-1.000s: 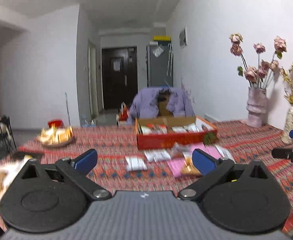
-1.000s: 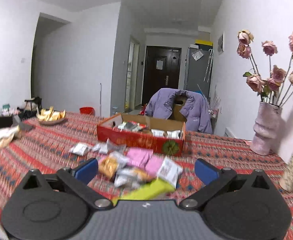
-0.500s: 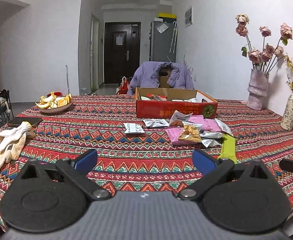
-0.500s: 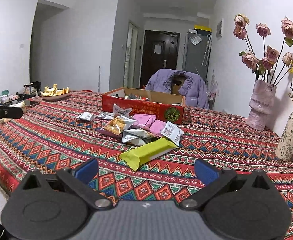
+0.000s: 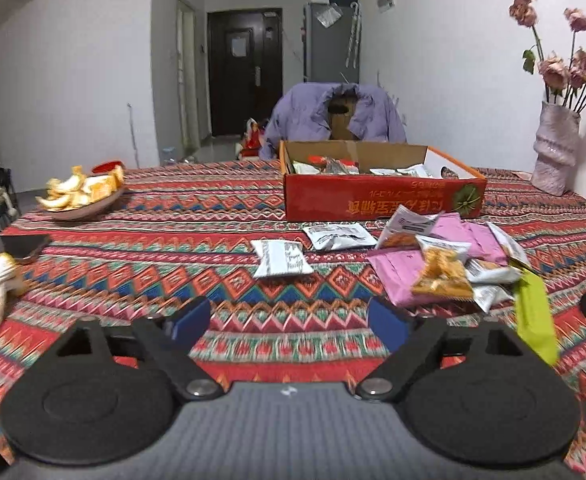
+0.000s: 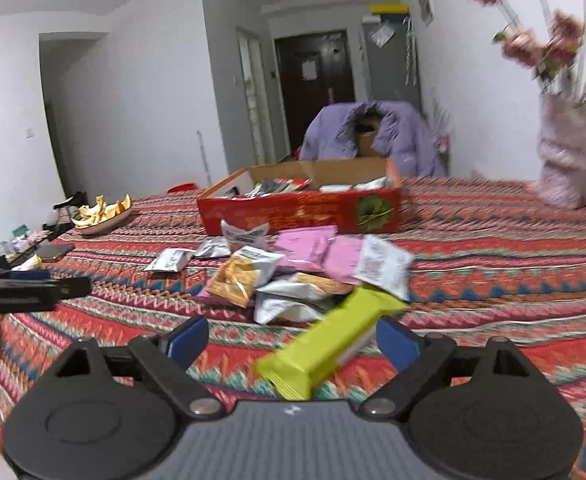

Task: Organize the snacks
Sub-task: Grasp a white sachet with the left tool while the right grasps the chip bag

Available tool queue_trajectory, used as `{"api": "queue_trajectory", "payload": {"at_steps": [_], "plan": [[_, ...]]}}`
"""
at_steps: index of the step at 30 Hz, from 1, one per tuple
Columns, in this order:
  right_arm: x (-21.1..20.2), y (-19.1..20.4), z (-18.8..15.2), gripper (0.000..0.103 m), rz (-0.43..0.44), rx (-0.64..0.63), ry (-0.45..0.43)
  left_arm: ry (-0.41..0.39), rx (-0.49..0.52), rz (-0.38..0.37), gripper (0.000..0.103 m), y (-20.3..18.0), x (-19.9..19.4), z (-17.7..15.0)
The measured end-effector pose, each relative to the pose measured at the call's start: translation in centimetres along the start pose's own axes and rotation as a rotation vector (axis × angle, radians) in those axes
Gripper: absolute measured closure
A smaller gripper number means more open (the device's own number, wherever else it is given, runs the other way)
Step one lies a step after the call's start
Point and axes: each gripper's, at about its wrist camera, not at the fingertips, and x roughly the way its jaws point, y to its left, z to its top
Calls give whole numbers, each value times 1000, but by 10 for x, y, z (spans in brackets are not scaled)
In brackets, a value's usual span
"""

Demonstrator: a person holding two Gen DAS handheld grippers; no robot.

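From the left wrist we see our left tongs (image 5: 289,322) standing wide over the patterned table (image 5: 173,240); they have just been closing a little, and only the cloth lies between them. The pile of snack packets (image 5: 441,264) lies in the middle of the table, toward the right edge, just in front of the red box (image 5: 381,200). A white packet (image 5: 281,258) lies alone to the left of the pile. A plate of peels (image 5: 81,198) stands near the far left corner.

From the right wrist our right tongs (image 6: 291,340) are also wide and have just been closing. The green bar (image 6: 329,344) lies between them, but the fingers (image 6: 185,338) do not press it. The left tongs (image 6: 33,290) show at the left edge.
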Motion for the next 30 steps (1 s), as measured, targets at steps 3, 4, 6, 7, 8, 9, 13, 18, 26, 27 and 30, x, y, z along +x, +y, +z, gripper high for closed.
{"api": "queue_trajectory", "payload": {"at_steps": [3,4,6,7,8,9,13,18,26,27,30], "plan": [[41,10,13,19,11,21,27,27,10,-45,21,4,39,15],[54,14,17,20,13,36,32,41,19,-54,21,5,55,20],[77,21,24,23,38,65,29,59,34,-63,21,4,81,28],[89,24,27,26,46,77,33,73,40,-59,21,4,95,31],[98,27,29,26,49,83,38,84,46,-62,22,5,108,33],[107,31,30,26,53,86,40,93,51,-65,22,5,120,35],[139,40,30,29,26,103,51,126,43,-58,26,9,154,37],[161,42,30,54,10,99,53,144,8,-60,46,15,171,31],[147,47,34,56,32,49,38,132,39,-60,62,10,153,34],[141,48,34,56,35,40,30,120,46,-55,62,9,145,34],[120,50,34,56,40,29,9,89,47,-48,62,6,115,31]]}}
